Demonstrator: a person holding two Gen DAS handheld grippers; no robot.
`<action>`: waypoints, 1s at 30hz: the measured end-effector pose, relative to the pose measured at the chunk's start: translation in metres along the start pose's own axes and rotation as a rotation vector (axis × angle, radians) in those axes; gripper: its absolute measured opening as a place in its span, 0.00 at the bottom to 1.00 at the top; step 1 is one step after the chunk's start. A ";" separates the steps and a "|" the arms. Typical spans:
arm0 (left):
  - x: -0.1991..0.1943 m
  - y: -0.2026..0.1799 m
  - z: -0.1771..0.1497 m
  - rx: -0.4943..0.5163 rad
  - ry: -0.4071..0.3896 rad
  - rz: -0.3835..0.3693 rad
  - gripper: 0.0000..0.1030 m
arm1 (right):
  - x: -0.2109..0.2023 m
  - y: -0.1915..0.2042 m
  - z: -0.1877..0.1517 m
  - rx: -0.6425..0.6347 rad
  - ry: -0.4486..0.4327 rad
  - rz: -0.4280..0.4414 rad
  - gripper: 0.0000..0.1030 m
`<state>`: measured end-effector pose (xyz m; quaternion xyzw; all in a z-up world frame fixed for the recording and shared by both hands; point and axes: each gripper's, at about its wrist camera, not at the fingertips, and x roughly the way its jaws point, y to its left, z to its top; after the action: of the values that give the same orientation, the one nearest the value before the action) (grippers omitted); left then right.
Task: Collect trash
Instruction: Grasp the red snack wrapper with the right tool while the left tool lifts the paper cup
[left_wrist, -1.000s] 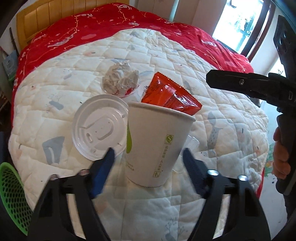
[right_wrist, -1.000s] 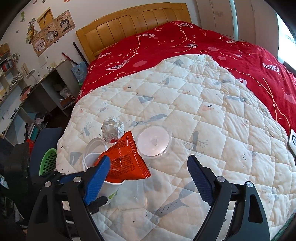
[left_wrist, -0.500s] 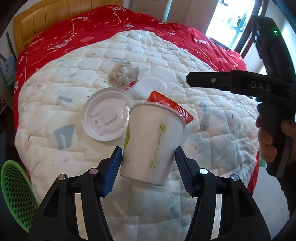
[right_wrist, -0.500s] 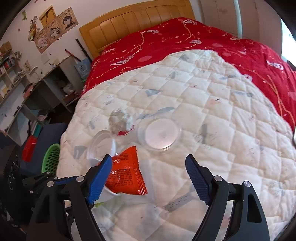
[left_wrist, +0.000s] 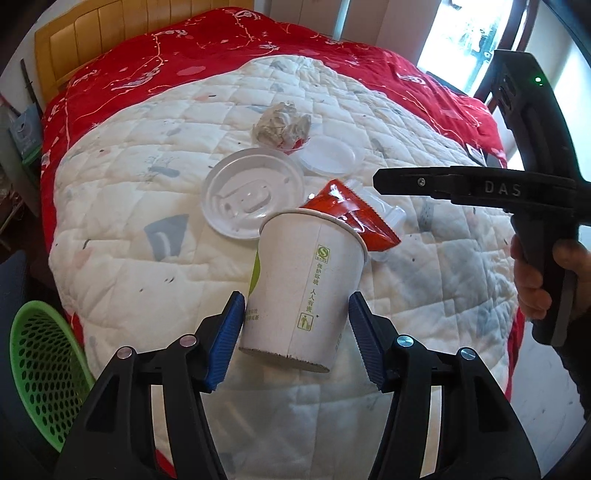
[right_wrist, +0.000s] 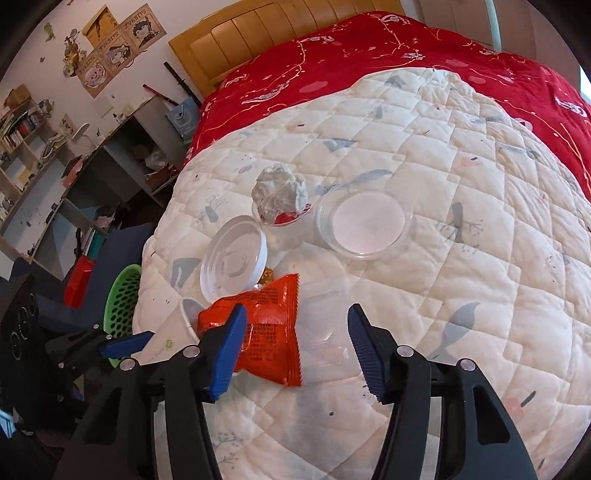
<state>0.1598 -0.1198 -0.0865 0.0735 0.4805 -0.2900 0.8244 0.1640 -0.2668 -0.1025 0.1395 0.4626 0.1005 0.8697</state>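
Note:
My left gripper (left_wrist: 295, 332) is shut on a white paper cup (left_wrist: 306, 280), which hangs tilted above the quilt with its base showing. An orange-red snack wrapper (left_wrist: 343, 206) sticks out of its mouth. In the right wrist view the wrapper (right_wrist: 269, 332) and a clear plastic cup (right_wrist: 325, 325) lying on the quilt sit between the fingers of my right gripper (right_wrist: 295, 332). Its jaws are closing, and the pads do not press on either. A white cup lid (left_wrist: 251, 192), a clear round lid (left_wrist: 328, 155) and a crumpled tissue (left_wrist: 280, 125) in a small clear dish lie further back.
A green mesh basket (left_wrist: 40, 369) stands on the floor by the bed's left corner. A red blanket (left_wrist: 221, 55) and wooden headboard (right_wrist: 277, 33) lie beyond the quilt. Shelves and a desk (right_wrist: 92, 166) stand at the left. A person's hand (left_wrist: 532, 280) grips the right tool's handle.
My left gripper has shut on the paper cup and lifted it, tilting it. My right gripper has come down over the wrapper and clear cup, and its jaws have narrowed.

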 end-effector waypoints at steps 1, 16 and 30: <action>-0.002 0.001 -0.002 0.004 0.001 -0.001 0.56 | 0.001 0.001 0.000 -0.002 0.000 0.002 0.51; -0.032 0.036 -0.037 -0.019 0.002 0.027 0.56 | 0.007 0.039 -0.025 -0.078 0.038 0.060 0.52; -0.059 0.085 -0.060 -0.121 -0.032 0.100 0.56 | 0.052 0.064 -0.035 -0.183 0.116 0.000 0.74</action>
<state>0.1393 -0.0018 -0.0824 0.0428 0.4795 -0.2202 0.8484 0.1607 -0.1852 -0.1406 0.0534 0.5009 0.1502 0.8507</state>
